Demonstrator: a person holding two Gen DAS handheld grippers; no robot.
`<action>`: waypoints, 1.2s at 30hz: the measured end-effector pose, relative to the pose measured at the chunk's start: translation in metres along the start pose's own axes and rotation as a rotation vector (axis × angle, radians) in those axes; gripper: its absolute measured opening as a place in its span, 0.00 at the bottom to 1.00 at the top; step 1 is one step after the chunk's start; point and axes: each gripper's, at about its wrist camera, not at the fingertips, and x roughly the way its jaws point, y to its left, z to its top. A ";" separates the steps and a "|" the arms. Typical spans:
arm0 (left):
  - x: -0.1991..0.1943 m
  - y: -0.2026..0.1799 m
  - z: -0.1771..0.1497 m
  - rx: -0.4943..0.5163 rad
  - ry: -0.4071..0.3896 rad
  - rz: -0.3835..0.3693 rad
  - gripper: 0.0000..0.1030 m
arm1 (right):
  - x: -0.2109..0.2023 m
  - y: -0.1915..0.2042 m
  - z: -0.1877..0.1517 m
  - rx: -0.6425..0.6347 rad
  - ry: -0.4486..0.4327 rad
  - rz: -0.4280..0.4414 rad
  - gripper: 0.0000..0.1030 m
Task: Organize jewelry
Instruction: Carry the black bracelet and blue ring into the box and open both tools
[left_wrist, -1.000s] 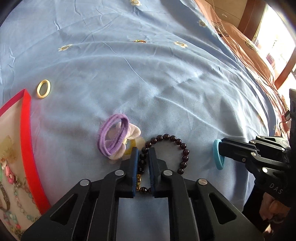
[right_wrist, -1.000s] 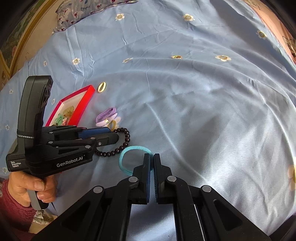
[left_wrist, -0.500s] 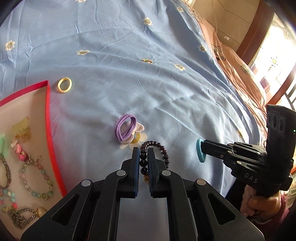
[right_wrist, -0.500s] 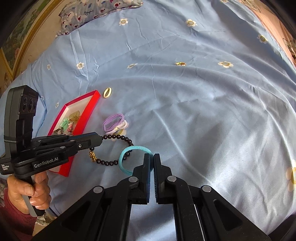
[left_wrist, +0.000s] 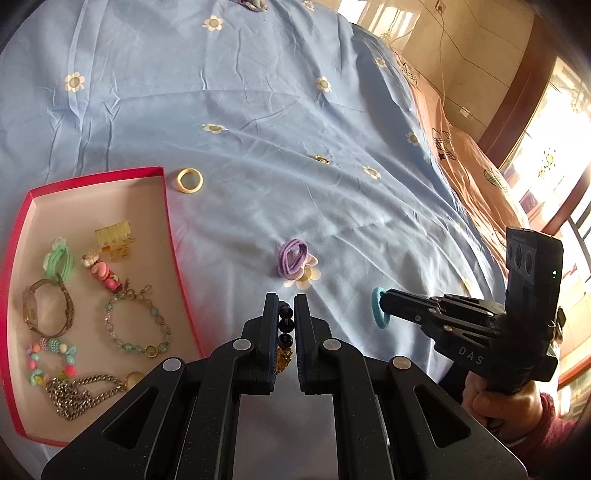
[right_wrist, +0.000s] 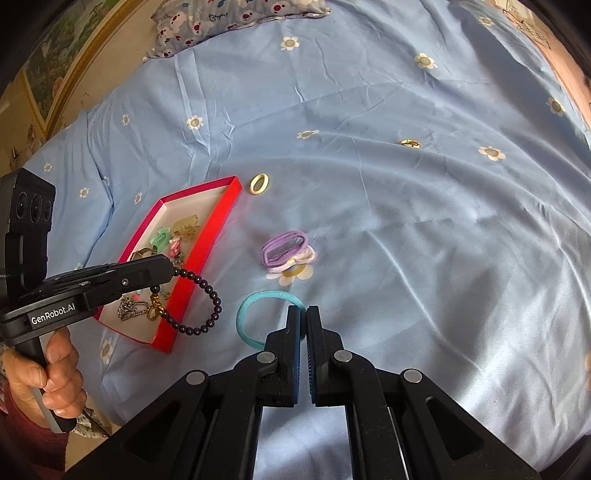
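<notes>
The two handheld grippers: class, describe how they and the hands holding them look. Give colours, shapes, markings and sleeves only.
Both are matte black plastic with silver pivot rivets and ribbed dark-blue finger pads. The left gripper reads "GenRobot.AI" in white; the right gripper reads "DAS" and its upright black block shows three round lenses and a green light. Bare hands grip pistol-style handles; a maroon knit sleeve covers the right wrist.

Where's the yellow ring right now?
The yellow ring lies flat on the blue bedsheet, just off the far right corner of the red box; the right wrist view shows it beside that same corner, left of centre.
</notes>
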 end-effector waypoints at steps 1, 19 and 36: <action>-0.004 0.004 -0.001 -0.008 -0.007 0.003 0.07 | 0.001 0.004 0.001 -0.008 0.001 0.004 0.03; -0.063 0.060 -0.020 -0.139 -0.097 0.078 0.07 | 0.026 0.083 0.009 -0.144 0.024 0.111 0.03; -0.070 0.104 -0.044 -0.240 -0.087 0.122 0.07 | 0.068 0.150 0.005 -0.280 0.101 0.188 0.03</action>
